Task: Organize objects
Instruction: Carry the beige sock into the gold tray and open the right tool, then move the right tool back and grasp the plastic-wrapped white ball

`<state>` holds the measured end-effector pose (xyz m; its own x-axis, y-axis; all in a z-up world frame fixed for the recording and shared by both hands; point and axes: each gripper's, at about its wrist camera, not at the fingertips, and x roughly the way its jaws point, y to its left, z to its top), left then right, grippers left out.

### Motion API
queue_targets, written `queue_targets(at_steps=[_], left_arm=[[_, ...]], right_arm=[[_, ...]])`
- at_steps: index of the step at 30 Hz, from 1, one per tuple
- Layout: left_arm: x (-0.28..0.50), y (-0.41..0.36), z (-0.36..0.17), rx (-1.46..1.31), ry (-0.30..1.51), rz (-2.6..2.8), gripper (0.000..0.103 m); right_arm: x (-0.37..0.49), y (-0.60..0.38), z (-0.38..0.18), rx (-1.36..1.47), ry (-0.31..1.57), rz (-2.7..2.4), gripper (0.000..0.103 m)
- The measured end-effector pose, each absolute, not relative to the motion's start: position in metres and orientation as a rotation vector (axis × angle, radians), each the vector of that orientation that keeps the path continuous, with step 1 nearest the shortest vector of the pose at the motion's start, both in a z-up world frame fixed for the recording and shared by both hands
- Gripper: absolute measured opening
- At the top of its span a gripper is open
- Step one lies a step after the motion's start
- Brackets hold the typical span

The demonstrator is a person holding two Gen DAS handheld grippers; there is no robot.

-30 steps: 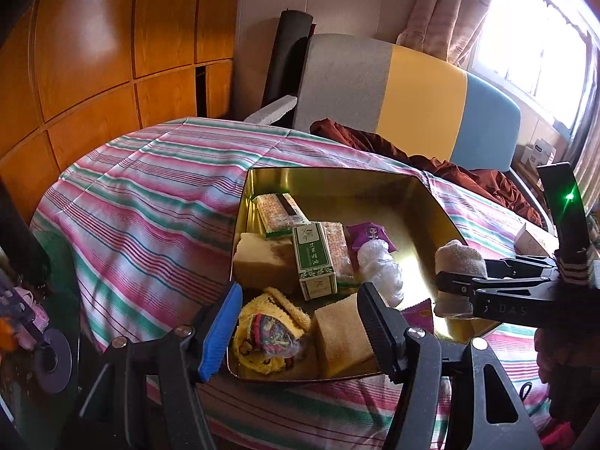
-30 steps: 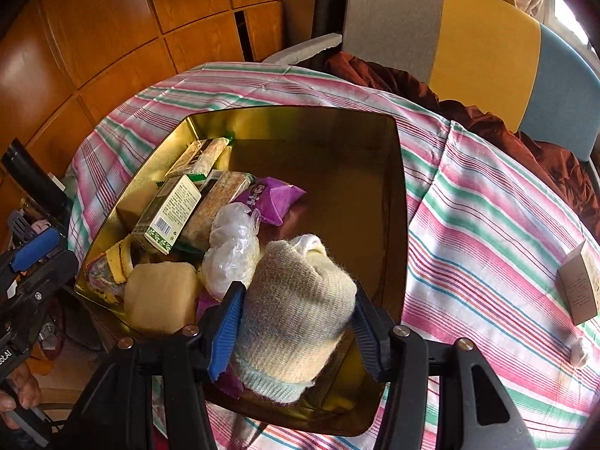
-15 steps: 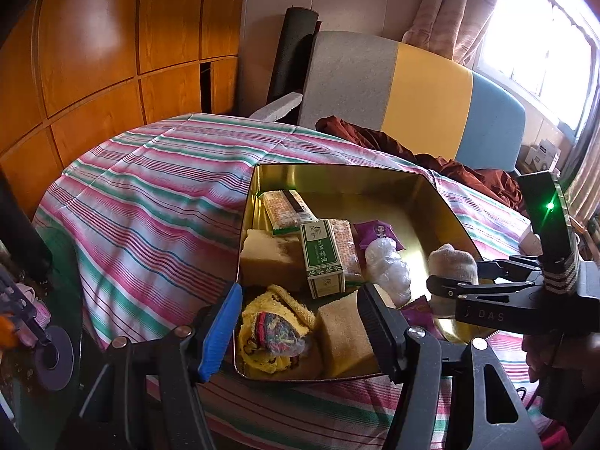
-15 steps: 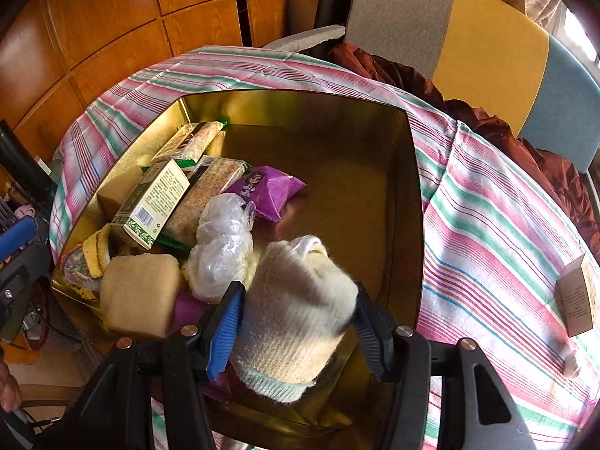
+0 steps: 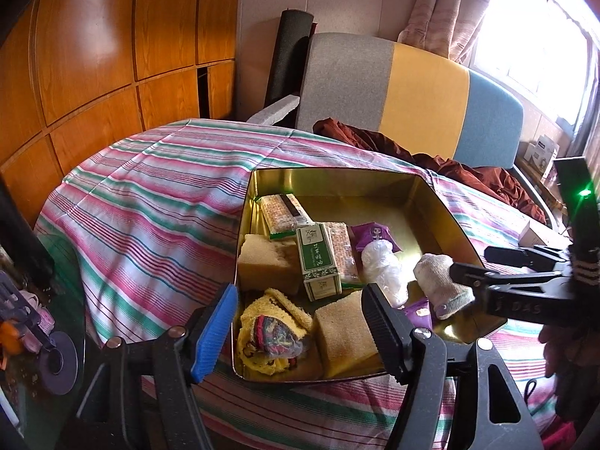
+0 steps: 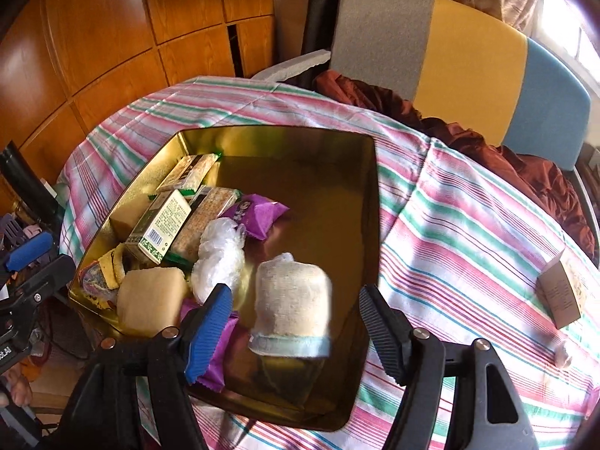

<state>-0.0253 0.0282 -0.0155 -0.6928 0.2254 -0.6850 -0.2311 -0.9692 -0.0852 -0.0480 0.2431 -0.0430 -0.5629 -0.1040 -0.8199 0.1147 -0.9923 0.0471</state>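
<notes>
A gold metal tin (image 6: 369, 202) (image 5: 337, 176) sits on the striped tablecloth and holds snack packs, sponges, a green box (image 5: 318, 258), a yellow knit piece (image 5: 275, 328) and a white plastic wad (image 6: 219, 258). A rolled beige sock (image 6: 290, 305) (image 5: 440, 279) is over the tin's right side, blurred, free between the jaws. My right gripper (image 6: 294, 324) is open, its jaws wide apart on both sides of the sock. My left gripper (image 5: 300, 320) is open and empty over the tin's near edge.
A small brown box (image 6: 562, 294) and a small white lump (image 6: 562, 354) lie on the cloth to the right of the tin. A grey, yellow and blue sofa back (image 6: 450, 37) with brown cloth (image 6: 487, 150) stands behind the table. Wooden panels are at left.
My right gripper opened and let go of the sock, which drops into the tin. Both grippers pulled back slightly from the tin.
</notes>
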Motion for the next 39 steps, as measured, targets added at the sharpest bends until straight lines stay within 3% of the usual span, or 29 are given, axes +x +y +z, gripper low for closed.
queue_targets(at_steps=[4, 26, 33, 39], left_arm=[[-0.023, 0.033, -0.012, -1.064, 0.031, 2.68, 0.071], [-0.013, 0.099, 0.005, -0.965, 0.191, 2.532, 0.08], [-0.007, 0.131, 0.009, -0.939, 0.23, 2.459, 0.08], [-0.005, 0.156, 0.006, -0.948, 0.272, 2.405, 0.083]], right_arm=[[-0.039, 0.265, -0.038, 1.409, -0.026, -2.72, 0.08], [0.013, 0.46, -0.039, 1.648, -0.323, -3.029, 0.08], [0.048, 0.567, -0.041, 1.636, -0.78, -3.247, 0.08], [0.077, 0.622, -0.074, 1.616, -1.342, -3.179, 0.08]])
